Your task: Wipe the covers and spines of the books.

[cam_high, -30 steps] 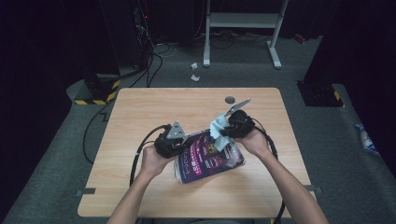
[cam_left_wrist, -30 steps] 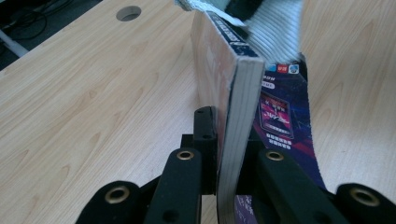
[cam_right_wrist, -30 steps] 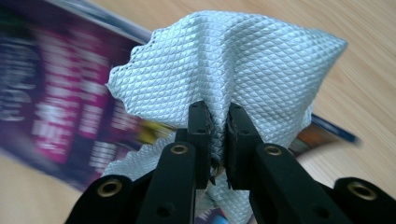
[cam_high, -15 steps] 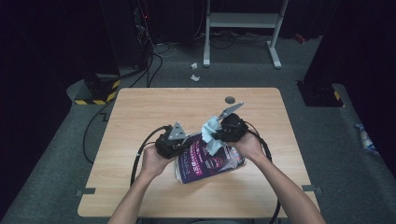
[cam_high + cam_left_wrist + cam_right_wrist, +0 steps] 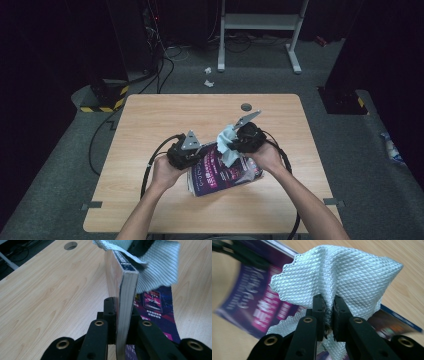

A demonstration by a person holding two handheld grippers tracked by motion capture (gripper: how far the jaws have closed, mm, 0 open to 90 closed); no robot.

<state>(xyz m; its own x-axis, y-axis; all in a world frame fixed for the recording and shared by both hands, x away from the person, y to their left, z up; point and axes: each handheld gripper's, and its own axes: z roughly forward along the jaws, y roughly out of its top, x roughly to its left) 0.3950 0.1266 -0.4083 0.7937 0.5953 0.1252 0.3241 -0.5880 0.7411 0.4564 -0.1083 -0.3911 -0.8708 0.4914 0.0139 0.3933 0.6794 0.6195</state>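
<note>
A purple-covered book [image 5: 222,170] lies tilted on the wooden table [image 5: 150,120], its left edge raised. My left gripper [image 5: 192,155] is shut on that edge; in the left gripper view the book [image 5: 125,290] stands edge-on between the black fingers [image 5: 110,312]. My right gripper [image 5: 231,145] is shut on a pale blue-grey cloth [image 5: 227,145] and holds it against the cover. In the right gripper view the cloth [image 5: 342,277] bunches out of the closed jaws over the purple cover [image 5: 252,297].
A round cable hole [image 5: 245,107] sits near the table's far edge. Black cables [image 5: 150,165] trail from both grippers toward the near edge. Behind the table are a metal stand [image 5: 260,25] and floor cables [image 5: 165,55]. Bare tabletop stretches to the left and far side.
My right gripper with the cloth has shifted a little leftward and nearer over the book cover. The left gripper and the book have stayed put.
</note>
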